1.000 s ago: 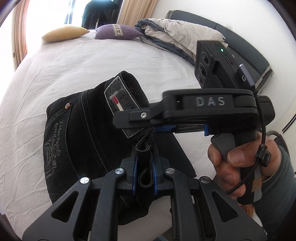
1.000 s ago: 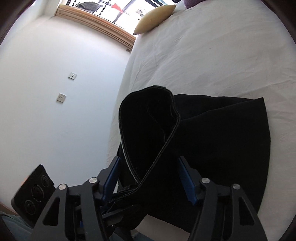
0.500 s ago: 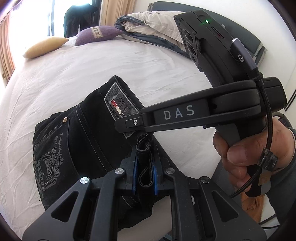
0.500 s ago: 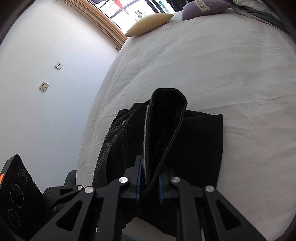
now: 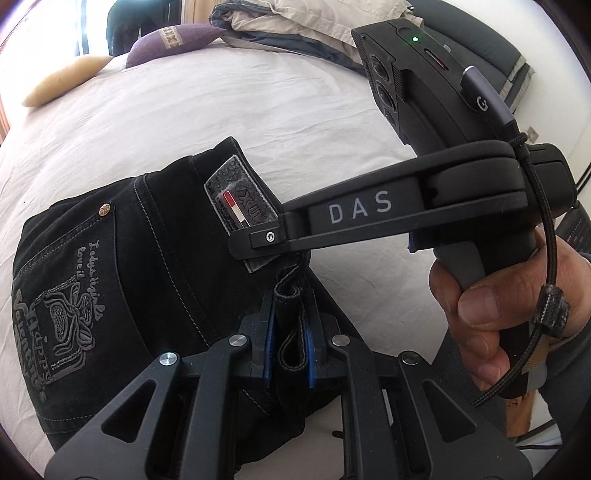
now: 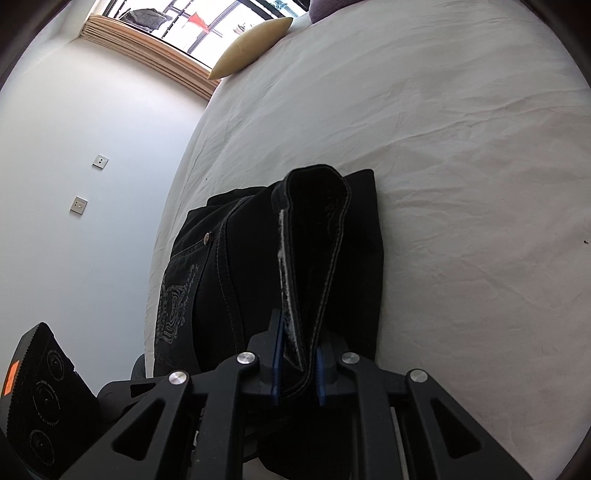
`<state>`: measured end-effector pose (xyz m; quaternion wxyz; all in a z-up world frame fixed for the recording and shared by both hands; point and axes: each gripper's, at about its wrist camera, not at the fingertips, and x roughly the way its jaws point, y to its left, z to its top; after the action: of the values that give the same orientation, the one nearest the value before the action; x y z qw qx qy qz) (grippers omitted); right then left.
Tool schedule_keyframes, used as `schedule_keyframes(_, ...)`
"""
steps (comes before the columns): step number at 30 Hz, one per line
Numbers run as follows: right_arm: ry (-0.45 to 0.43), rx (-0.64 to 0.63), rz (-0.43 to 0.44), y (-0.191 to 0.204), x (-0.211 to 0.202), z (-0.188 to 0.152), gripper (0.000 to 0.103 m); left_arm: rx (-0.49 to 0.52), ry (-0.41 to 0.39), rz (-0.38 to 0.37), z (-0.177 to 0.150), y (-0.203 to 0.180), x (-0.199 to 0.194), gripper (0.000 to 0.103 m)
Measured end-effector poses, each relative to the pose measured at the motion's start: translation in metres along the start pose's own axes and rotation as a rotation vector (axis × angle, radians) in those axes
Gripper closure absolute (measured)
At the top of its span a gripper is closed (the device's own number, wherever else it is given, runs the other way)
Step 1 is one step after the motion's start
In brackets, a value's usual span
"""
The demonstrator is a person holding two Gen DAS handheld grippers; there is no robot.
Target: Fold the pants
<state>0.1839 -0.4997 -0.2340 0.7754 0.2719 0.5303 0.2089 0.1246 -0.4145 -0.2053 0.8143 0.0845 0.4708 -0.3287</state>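
While both grip: fold in hand
Left tool (image 5: 288, 347): clamped on pants (image 5: 122, 280) belt loop
Right tool (image 6: 295, 363): pinching waistband
Next: lay the edge flat on bed (image 6: 443, 147), judged

A yellow pillow (image 5: 64, 79) and purple cushion (image 5: 173, 42) top the white bed (image 5: 258, 107); rumpled bedding (image 5: 295, 22) upper centre.

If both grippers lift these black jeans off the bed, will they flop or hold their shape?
The black jeans are probably floppy: the waistband curls over above the right gripper. They look thick and stitched, so likely heavy for cloth and unlikely to slip.
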Motion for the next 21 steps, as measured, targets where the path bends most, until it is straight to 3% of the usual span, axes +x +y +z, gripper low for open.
schedule_keyframes(4,0.013,0.019,0.004,-0.008,0.011,-0.003,0.080,-0.035,0.028,-0.049,0.000,0.004,0.014,0.082)
schedule_keyframes(5,0.016,0.049,0.024,-0.015,0.012,-0.004,0.079,-0.059,0.041,-0.083,-0.001,0.008,0.015,0.075)
schedule_keyframes(8,-0.006,0.093,0.060,-0.020,0.003,-0.010,0.068,-0.149,0.040,-0.179,-0.008,0.026,0.000,0.039)
schedule_keyframes(9,-0.015,0.088,0.043,-0.018,-0.002,-0.011,0.066,-0.166,0.018,-0.184,-0.008,0.031,-0.009,0.037)
schedule_keyframes(11,-0.037,0.084,-0.002,-0.013,-0.013,-0.012,0.049,-0.187,-0.034,-0.191,-0.010,0.042,-0.030,0.037)
schedule_keyframes(13,-0.069,0.074,-0.059,-0.005,-0.028,-0.011,0.048,-0.221,-0.082,-0.177,-0.013,0.061,-0.050,0.037)
schedule_keyframes(17,-0.111,0.017,0.116,0.029,-0.043,-0.003,0.048,-0.314,-0.158,-0.149,-0.014,0.110,-0.069,0.037)
schedule_keyframes(19,-0.077,-0.031,0.208,0.047,-0.033,-0.003,0.048,-0.356,-0.171,-0.141,-0.009,0.137,-0.067,0.037)
schedule_keyframes(21,-0.002,-0.050,0.240,0.053,-0.012,-0.008,0.048,-0.367,-0.185,-0.169,-0.006,0.169,-0.061,0.037)
